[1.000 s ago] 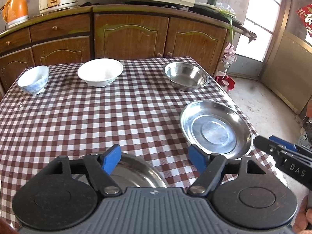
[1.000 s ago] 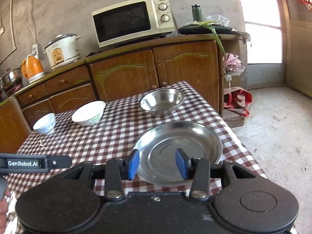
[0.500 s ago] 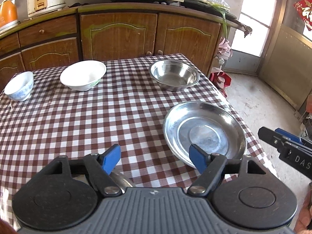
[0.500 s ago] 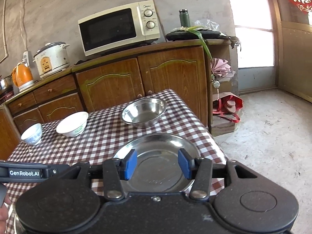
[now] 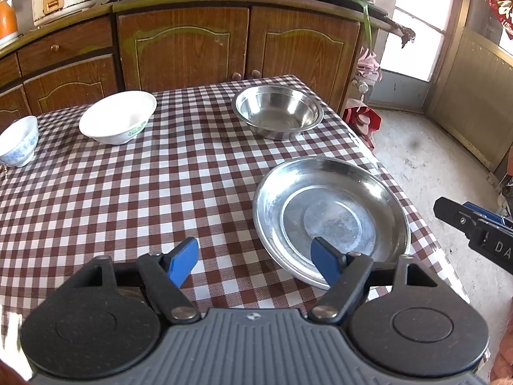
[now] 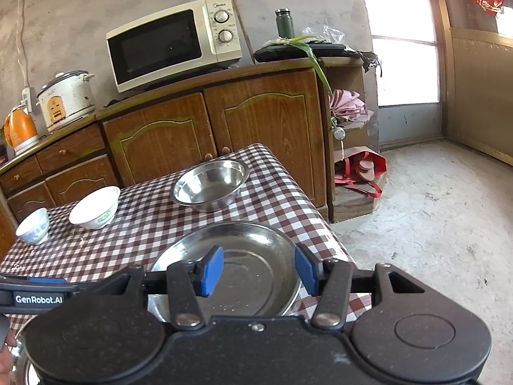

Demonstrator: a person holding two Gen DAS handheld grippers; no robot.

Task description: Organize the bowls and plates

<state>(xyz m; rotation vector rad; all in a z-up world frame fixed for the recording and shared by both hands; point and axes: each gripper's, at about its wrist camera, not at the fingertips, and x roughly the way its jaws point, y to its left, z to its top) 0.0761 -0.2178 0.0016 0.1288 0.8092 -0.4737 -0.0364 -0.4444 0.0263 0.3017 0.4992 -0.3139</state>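
A wide steel plate [image 5: 330, 218] lies near the right edge of the checked table [image 5: 144, 192]; it also shows in the right wrist view [image 6: 250, 266]. A steel bowl [image 5: 277, 110] stands behind it. A white bowl [image 5: 118, 117] and a small blue-patterned bowl [image 5: 17, 141] stand at the back left. My left gripper [image 5: 253, 263] is open and empty above the table, its right finger over the plate's near rim. My right gripper [image 6: 258, 271] is open and empty above the plate's near side.
Wooden cabinets [image 6: 208, 128] stand behind the table with a microwave [image 6: 173, 41], a rice cooker [image 6: 65, 99] and an orange kettle [image 6: 19, 128] on top. Bare concrete floor [image 6: 433, 208] lies right of the table. A red bag [image 6: 359, 166] sits by the cabinet.
My left gripper has moved right and back, so the near steel dish under it has gone out of view. My right gripper has drawn back and risen over the plate. Both stay open.
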